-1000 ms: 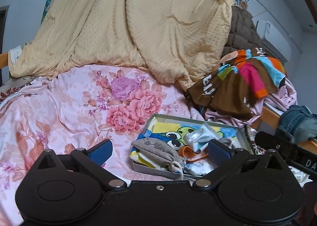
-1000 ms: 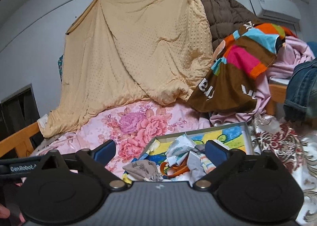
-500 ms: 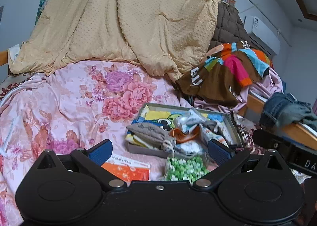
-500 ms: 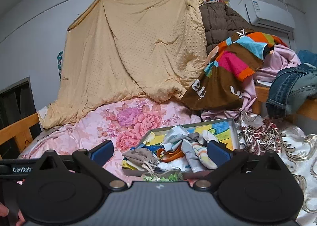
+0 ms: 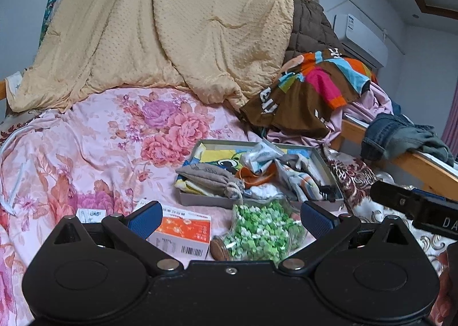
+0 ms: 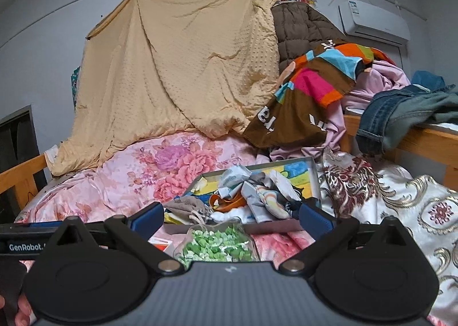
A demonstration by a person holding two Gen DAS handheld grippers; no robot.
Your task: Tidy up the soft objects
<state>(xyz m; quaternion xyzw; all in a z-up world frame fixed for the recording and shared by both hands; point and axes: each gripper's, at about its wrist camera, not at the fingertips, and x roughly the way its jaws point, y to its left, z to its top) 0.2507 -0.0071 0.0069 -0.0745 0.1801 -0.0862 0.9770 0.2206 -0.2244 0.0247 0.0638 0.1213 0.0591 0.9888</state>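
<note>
A shallow grey box (image 5: 259, 204) (image 6: 274, 229) lies on the floral bed sheet (image 5: 86, 148). It holds a grey drawstring pouch (image 5: 209, 175) (image 6: 186, 207), an orange piece (image 5: 253, 175) (image 6: 226, 200), socks and small cloths (image 5: 297, 174) (image 6: 257, 194). A clear jar of green paper stars (image 5: 260, 234) (image 6: 217, 246) lies in front of the box. My left gripper (image 5: 230, 218) is open and empty, above the jar. My right gripper (image 6: 232, 215) is open and empty, just before the box.
An orange-and-white carton (image 5: 180, 233) lies left of the jar. A tan blanket (image 5: 171, 25) hangs behind. Piled clothes (image 5: 312, 88), jeans (image 5: 400, 137) on a wooden rail and a brocade cloth (image 6: 400, 211) lie to the right.
Both grippers have pulled back from the box and risen. The jar of green stars and the orange carton have come into view. Both stayed open.
</note>
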